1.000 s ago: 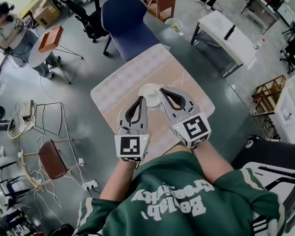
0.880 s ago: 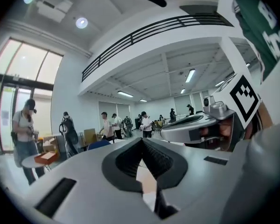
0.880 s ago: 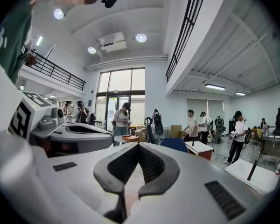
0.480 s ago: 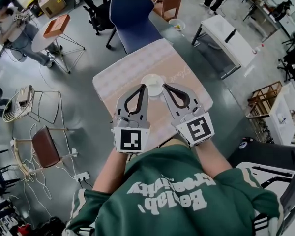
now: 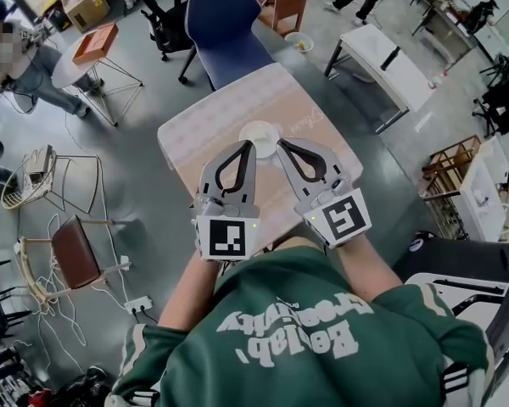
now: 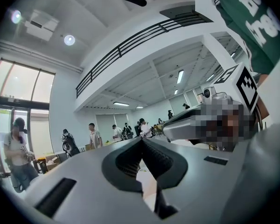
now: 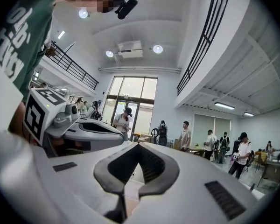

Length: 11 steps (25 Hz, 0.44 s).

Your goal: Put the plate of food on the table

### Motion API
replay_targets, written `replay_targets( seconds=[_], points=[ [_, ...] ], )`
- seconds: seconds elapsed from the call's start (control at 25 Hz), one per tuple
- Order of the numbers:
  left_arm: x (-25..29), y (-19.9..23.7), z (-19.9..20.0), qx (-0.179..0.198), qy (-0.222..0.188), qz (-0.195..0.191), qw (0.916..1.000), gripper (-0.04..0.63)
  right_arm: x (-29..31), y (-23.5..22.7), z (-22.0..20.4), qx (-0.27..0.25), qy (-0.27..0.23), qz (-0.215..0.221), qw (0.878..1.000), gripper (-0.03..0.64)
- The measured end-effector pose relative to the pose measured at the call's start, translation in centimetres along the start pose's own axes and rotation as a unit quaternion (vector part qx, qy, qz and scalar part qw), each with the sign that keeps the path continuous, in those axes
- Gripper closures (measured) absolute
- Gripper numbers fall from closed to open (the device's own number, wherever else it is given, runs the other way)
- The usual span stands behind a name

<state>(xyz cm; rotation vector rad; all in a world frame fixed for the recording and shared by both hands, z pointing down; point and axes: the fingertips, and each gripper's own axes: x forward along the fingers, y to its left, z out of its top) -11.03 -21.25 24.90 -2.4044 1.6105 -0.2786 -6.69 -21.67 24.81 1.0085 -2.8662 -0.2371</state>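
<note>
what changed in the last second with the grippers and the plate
The left gripper and right gripper drew back toward the person: their tips flanked the plate's middle and now sit at its near rim. Nothing was gripped or released. The plate stays on the table, and both jaws stay shut.

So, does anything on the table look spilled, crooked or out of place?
Nothing stands out. The white plate lies flat on the table, inside its edges; no spill shows. The left claw and right claw are shut and empty.
</note>
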Motion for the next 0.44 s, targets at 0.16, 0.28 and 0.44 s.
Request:
replay_targets(
  seconds=[0.16,0.28,0.44],
  points=[
    [-1.1,0.2,0.3,0.0,-0.011,0.003,0.9999,0.585,-0.2,1.3,0.6,-0.01,-0.004,0.003,1.0,0.601],
    [-1.6,-0.1,0.8,-0.003,-0.013,0.003,0.9999,0.585,-0.8,1.5,1.3,-0.011,-0.015,-0.003,1.0,0.601],
    [-1.3,-1.1,1.8,-0.007,-0.017,0.006,0.9998,0.586,-2.0,0.8,1.8,-0.012,-0.02,-0.009,1.0,0.601]
  ],
)
